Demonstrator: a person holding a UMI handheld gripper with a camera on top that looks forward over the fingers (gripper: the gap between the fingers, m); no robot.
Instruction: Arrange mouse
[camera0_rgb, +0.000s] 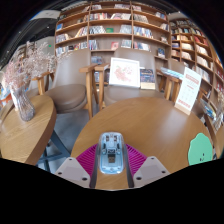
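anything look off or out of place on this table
Nothing stands out. The mouse sits upright and straight between the tool's fingers at the near edge of the round wooden table. Nothing looks spilled or damaged.

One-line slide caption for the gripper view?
Gripper closed on a mouse over a round table, bookshelves beyond.

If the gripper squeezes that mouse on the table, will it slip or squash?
The mouse looks like a rigid shell, so it probably won't squash. Its smooth rounded sides could slip between the fingers. It sits flat on the round table, so it should slide, not roll.
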